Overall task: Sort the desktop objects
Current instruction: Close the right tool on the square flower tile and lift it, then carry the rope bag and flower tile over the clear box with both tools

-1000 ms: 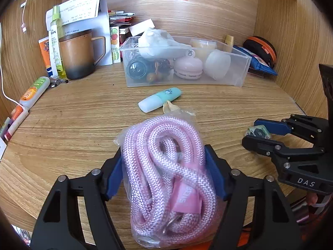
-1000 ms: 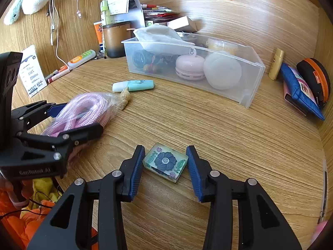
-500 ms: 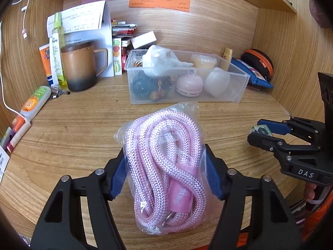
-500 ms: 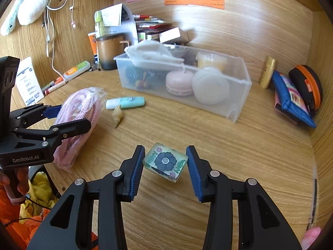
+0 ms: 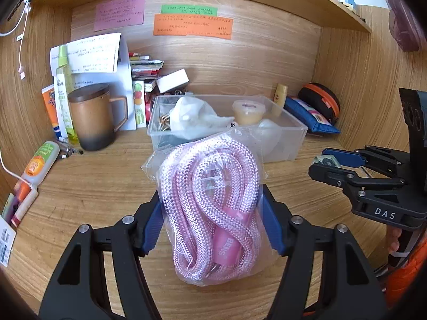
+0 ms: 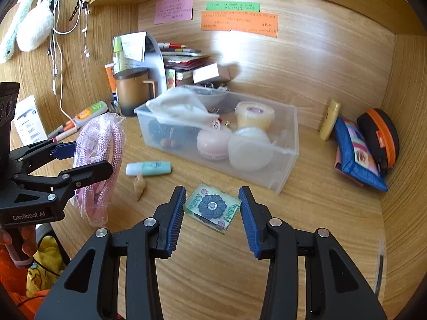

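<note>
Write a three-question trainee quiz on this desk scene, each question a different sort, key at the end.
1. True or false: the left gripper holds a bagged pink rope.
2. The flower-patterned block sits: A) in the clear bin B) between the right gripper's fingers C) on the brown mug.
3. Fill in: the mint highlighter lies on the ____.

Key: 1 true; 2 B; 3 desk.

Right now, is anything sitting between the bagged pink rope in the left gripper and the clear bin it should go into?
Nothing visible blocks the way: the left gripper holds the bagged pink rope in the air just short of the clear bin. The bin's left end is covered by a white bag.
</note>
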A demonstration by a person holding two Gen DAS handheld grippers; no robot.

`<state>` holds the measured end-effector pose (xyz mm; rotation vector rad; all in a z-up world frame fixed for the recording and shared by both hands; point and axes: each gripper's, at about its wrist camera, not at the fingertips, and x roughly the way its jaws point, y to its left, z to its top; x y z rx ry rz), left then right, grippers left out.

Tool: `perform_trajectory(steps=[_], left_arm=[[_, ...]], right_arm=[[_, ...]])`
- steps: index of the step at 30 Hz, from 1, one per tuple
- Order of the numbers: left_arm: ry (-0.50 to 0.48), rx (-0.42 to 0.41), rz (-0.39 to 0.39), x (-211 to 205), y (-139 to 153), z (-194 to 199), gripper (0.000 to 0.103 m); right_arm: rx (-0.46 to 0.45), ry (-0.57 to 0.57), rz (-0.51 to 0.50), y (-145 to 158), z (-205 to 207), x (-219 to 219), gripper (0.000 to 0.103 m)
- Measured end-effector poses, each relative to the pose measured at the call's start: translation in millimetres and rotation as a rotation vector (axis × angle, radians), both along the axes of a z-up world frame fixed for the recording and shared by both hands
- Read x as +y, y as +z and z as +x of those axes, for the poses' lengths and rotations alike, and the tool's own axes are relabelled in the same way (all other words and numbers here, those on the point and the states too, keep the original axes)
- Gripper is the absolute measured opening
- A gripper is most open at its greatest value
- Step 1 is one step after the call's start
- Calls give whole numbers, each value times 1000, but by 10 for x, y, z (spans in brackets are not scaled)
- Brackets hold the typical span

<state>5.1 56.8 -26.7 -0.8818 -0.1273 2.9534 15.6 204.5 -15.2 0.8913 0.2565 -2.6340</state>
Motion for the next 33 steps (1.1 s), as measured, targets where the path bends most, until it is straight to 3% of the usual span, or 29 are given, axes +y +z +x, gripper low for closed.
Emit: perform_trajectory(steps=[33], left_arm=[[-119,64,11,-17,610,-602,65]], right_arm=[[78,-51,44,565,-577,-9,38]])
